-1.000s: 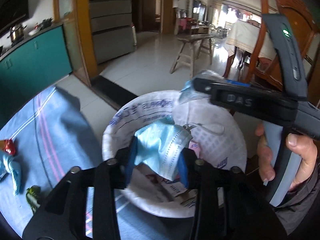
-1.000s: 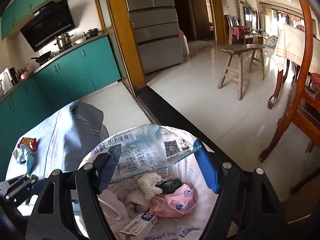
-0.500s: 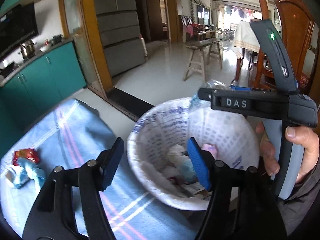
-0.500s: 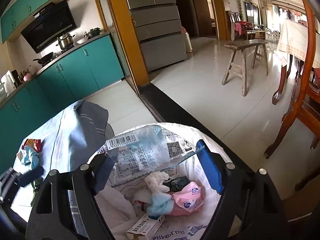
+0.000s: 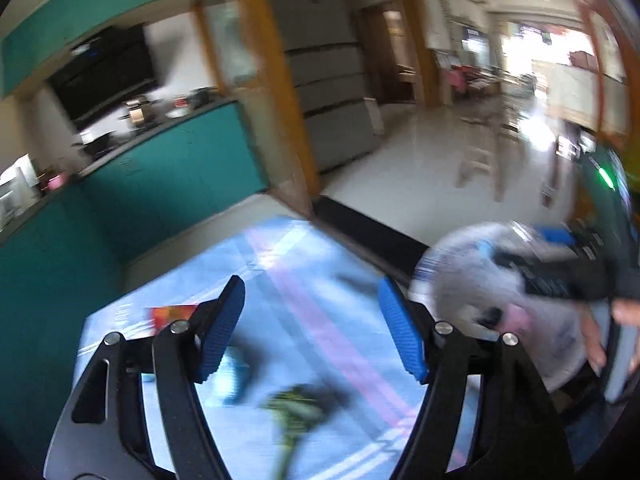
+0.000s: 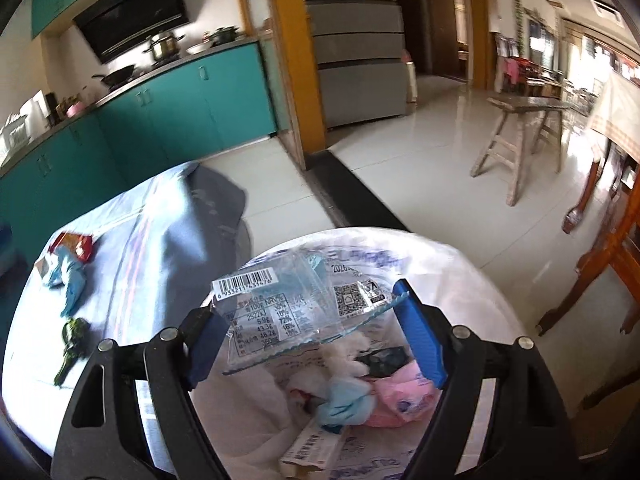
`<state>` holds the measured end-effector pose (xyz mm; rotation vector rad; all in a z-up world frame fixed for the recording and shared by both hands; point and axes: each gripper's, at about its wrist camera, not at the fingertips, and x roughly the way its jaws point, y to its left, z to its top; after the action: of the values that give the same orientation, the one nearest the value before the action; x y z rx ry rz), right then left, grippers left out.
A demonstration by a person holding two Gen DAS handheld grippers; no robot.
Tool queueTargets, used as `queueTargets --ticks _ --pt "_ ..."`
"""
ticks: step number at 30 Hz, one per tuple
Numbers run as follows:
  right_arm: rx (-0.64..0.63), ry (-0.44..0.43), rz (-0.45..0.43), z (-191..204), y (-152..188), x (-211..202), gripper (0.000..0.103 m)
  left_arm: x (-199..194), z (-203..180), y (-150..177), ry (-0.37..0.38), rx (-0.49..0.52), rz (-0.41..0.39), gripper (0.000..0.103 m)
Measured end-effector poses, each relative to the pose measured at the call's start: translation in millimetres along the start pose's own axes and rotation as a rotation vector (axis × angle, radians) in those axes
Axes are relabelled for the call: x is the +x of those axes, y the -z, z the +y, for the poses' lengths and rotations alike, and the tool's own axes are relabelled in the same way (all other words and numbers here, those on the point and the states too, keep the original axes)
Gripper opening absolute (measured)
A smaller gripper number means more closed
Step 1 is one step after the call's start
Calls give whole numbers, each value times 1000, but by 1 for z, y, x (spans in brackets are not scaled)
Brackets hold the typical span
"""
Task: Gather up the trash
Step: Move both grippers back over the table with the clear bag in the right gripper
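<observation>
My left gripper (image 5: 312, 328) is open and empty above the blue striped tablecloth (image 5: 320, 280); this view is blurred. Below it lie a green scrap (image 5: 296, 404), a blue scrap (image 5: 236, 376) and a red wrapper (image 5: 172, 316). My right gripper (image 6: 312, 344) holds a clear plastic wrapper with a barcode (image 6: 288, 312) over the white trash bag (image 6: 460, 276), jaws wide around it. In the bag lie a light blue mask (image 6: 344, 400), a pink packet (image 6: 400, 396) and a small box (image 6: 316, 448). On the cloth at left I see the red wrapper (image 6: 78, 246), blue scrap (image 6: 72, 280) and green scrap (image 6: 72, 336).
Teal kitchen cabinets (image 6: 160, 120) stand behind the table. A wooden stool (image 6: 520, 136) and a wooden chair (image 6: 600, 240) stand on the tiled floor to the right. The right gripper's handle and hand (image 5: 600, 280) show beside the bag (image 5: 472, 280).
My left gripper let the blue mask drop into the bag, opened, and swung left over the tablecloth. My right gripper still holds the clear wrapper over the bag.
</observation>
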<state>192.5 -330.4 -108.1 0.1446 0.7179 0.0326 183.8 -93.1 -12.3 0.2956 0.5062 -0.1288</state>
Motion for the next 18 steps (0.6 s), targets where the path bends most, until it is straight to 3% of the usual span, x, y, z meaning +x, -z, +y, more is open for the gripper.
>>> queueTargets --ticks 3,6,8,10,15,18 --pt "-60 -136 31 36 4 3 78 -2 58 -3 -76 -108 23 74" --pt "-128 -275 73 83 10 9 79 -3 107 14 -174 -190 21 77" --pt "-195 -352 108 120 16 12 79 3 139 30 -210 -286 79 77" --pt "-259 -415 149 157 22 17 79 8 168 44 -197 -387 138 77" --pt "-333 -499 247 228 32 31 79 -4 209 67 -272 -491 158 77" --pt "-396 -495 257 262 37 34 79 -7 218 74 -241 -541 186 77"
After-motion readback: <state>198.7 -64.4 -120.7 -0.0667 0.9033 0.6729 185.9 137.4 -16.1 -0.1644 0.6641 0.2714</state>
